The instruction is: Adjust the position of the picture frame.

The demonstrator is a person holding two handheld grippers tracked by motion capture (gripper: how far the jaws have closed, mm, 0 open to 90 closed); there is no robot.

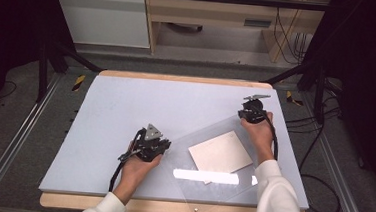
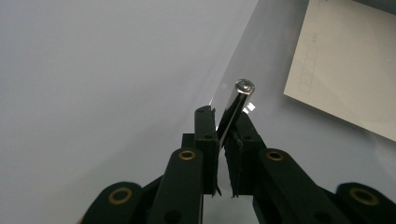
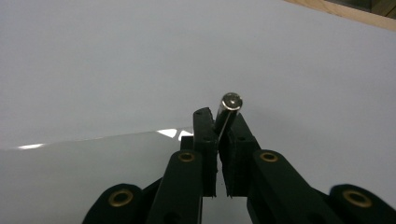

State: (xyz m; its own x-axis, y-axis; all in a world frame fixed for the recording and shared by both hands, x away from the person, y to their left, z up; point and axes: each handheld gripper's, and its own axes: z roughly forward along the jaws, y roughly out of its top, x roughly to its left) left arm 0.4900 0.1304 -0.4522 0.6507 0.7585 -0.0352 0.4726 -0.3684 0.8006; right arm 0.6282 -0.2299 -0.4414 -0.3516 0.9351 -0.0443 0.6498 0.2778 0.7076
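Clear sheet (image 1: 207,155) lies tilted on the grey table (image 1: 126,106), held at two corners, with a paper (image 1: 220,151) on it between the two grippers.

The left gripper (image 1: 165,147) has its jaws closed on the sheet's near-left corner. In the left gripper view the sheet's edge runs up between the fingers (image 2: 205,135), and a small metal stud (image 2: 244,87) on that corner stands just past the tips. The paper (image 2: 345,70) lies beyond and to the right of these fingers, apart from them.

The right gripper (image 1: 249,115) is clamped on the sheet's far corner. In the right gripper view the fingers (image 3: 204,133) are pressed nearly together with a second stud (image 3: 231,101) sticking out just above the tips; the sheet (image 3: 93,163) spreads to the left of and below the fingers, and bare table (image 3: 140,56) lies ahead of them.

A third stud (image 1: 195,211) sits at the sheet's near corner, well apart from both grippers.
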